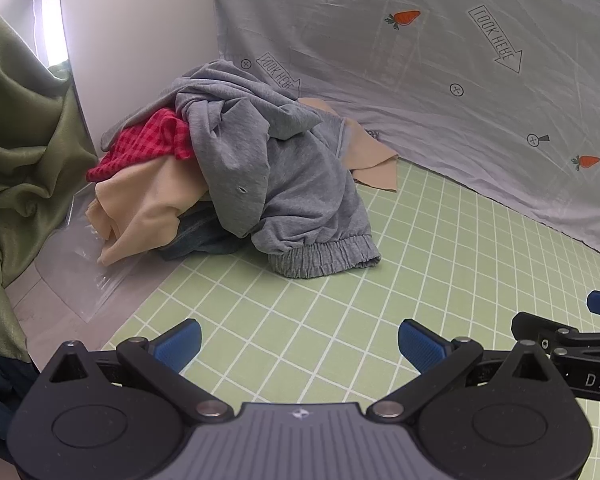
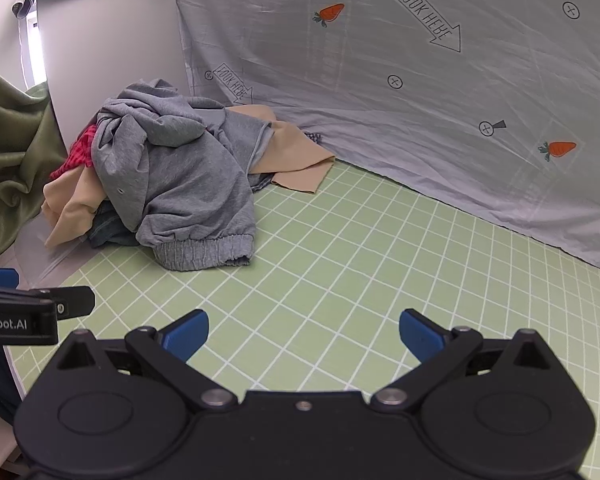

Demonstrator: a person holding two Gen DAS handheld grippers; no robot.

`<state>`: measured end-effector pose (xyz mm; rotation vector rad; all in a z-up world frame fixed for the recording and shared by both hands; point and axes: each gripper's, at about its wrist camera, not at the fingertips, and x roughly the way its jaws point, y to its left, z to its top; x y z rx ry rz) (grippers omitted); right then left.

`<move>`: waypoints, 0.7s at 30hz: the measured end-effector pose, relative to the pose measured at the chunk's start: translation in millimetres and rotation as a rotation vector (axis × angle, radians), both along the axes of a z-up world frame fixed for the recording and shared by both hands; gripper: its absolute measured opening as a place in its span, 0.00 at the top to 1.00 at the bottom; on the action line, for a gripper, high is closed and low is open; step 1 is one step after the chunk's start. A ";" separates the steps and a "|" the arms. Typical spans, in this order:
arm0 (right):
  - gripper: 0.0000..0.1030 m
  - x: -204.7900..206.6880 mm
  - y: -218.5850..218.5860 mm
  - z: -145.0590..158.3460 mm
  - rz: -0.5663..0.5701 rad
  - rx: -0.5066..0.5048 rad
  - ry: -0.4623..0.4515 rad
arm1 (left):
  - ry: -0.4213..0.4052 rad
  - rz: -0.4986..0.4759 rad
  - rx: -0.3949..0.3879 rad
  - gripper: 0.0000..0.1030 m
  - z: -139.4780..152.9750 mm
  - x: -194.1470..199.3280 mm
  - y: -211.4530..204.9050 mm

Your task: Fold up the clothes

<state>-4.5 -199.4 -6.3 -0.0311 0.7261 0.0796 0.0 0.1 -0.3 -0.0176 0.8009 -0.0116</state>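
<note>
Both the left gripper (image 1: pixel 299 344) and right gripper (image 2: pixel 304 334) have fingers spread wide, holding nothing, above the green checked bench (image 1: pixel 340 300). The clothes pile (image 1: pixel 236 176) sits upper left.

Mirrored "LOOK HERE" arrows on grey sheet (image 2: pixel 380 80); "Robot.AI" on left gripper (image 2: pixel 20 322)

Clothes pile (image 1: pixel 228 172) upper left of frame, on far-left edge of grid mat (image 1: pixel 340 300). Sweatpants (image 1: pixel 300 200) atop pile. Printed sheet (image 1: pixel 440 80) behind, upper right. Curtain (image 1: pixel 16 140) far left.
</note>
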 end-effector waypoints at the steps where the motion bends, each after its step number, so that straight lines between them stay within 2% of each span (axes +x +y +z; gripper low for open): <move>1: 0.00 0.1 0.2 -0.1 0.000 0.000 0.000 | 0.000 0.000 0.000 0.00 -0.1 0.0 0.0; 21: 0.00 -0.1 0.4 -0.4 0.005 0.006 0.004 | 0.002 -0.001 0.007 0.00 -1.2 -1.4 0.2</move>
